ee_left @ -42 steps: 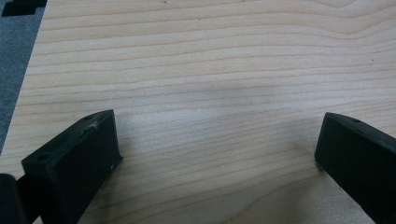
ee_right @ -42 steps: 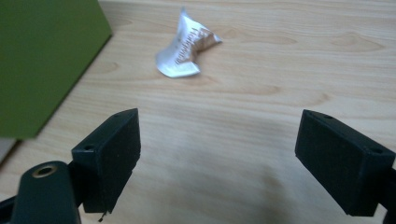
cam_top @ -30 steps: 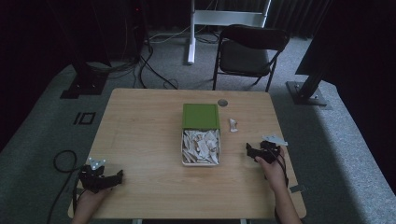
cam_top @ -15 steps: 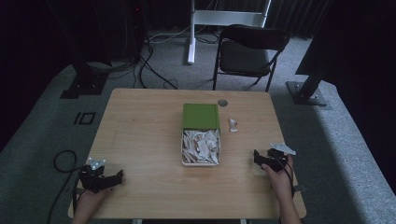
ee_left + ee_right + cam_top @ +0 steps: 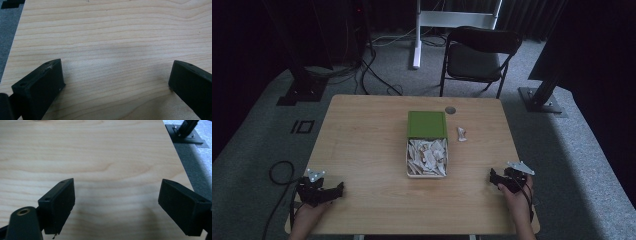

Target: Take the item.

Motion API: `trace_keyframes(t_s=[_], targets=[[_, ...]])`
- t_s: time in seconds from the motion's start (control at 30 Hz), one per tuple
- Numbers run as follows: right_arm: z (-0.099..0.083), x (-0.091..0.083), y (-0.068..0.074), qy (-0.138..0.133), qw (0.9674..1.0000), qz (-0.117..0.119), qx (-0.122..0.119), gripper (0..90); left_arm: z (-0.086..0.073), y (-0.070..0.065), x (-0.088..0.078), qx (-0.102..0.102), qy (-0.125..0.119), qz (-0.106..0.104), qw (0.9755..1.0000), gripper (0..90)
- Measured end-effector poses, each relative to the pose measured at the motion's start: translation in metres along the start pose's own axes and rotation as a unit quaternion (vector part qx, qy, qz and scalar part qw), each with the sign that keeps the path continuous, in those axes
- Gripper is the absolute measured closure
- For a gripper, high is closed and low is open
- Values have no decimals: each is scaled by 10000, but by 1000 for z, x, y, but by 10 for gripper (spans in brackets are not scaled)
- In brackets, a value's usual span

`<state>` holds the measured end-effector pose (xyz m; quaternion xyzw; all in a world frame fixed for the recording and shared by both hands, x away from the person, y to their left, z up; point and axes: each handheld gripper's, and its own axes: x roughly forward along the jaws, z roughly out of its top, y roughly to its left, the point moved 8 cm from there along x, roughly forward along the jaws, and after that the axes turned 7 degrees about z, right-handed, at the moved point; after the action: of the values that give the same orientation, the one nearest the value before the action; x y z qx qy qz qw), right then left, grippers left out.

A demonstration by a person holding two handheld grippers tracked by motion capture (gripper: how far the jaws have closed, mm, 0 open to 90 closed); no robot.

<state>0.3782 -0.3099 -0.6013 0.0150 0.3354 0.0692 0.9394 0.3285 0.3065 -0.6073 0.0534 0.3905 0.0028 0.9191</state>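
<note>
While both hands rest at the near edge of the pale wooden table (image 5: 362,140), each black two-jaw gripper sits low over the bare wood with its jaws spread wide and nothing between them. The left gripper (image 5: 319,189) is at the near left corner, its grey three-cornered plate on top and its cable looping off the table's left side toward the floor. In the left gripper view its jaws stand far apart over plain wood grain, with the table's left edge and grey carpet showing at the far left. The right gripper (image 5: 507,178) is at the near right corner — its own view shows the two jaws wide open over the tabletop, the table's right edge and a dark metal stand foot (image 5: 188,133) beyond it.

At the middle of the table sits a small rectangular box (image 5: 426,157) full of crumpled white pieces, and its green lid (image 5: 427,124) lies flat, touching the box's far end. Just right of the lid lies a small white scrap (image 5: 461,133), apart from the box. A small dark round disc (image 5: 450,109) rests near the far edge, beyond the lid's right corner.

Past the table stands a black folding chair (image 5: 479,55) on the grey carpet.
</note>
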Motion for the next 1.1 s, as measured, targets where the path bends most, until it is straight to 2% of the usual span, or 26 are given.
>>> trace_keyframes(t_s=[0.13,0.2,0.4,0.47,0.67,0.73,0.9,0.97,1.03,1.1], targets=[[-4,-4,-5,9,9999,-148,-61,137,0,0,0,-8,-6,-1,10000,7],[-5,-7,-6,8,9999,-118,9,137,0,0,0,0,-2,0,10000,7],[-14,-15,-11,100,9997,-182,-102,137,0,0,0,-1,-2,-1,10000,7],[-17,-17,-13,83,9998,-157,-11,137,0,0,0,0,0,1,10000,7],[-22,-23,-17,142,9998,-170,27,137,0,0,0,-1,-3,-1,10000,7],[-24,-23,-16,189,9997,-171,-40,137,0,0,0,-1,-3,0,10000,7],[-25,-22,-14,272,9996,-89,-87,135,0,0,0,-1,-3,0,10000,7],[-25,-21,-14,300,9995,-5,-50,135,0,0,0,-1,-3,-1,10000,7],[-25,-19,-13,345,9992,178,39,132,0,0,0,-1,-3,0,10000,7],[-25,-19,-13,351,9992,204,19,129,0,0,0,0,-3,0,10000,7]])
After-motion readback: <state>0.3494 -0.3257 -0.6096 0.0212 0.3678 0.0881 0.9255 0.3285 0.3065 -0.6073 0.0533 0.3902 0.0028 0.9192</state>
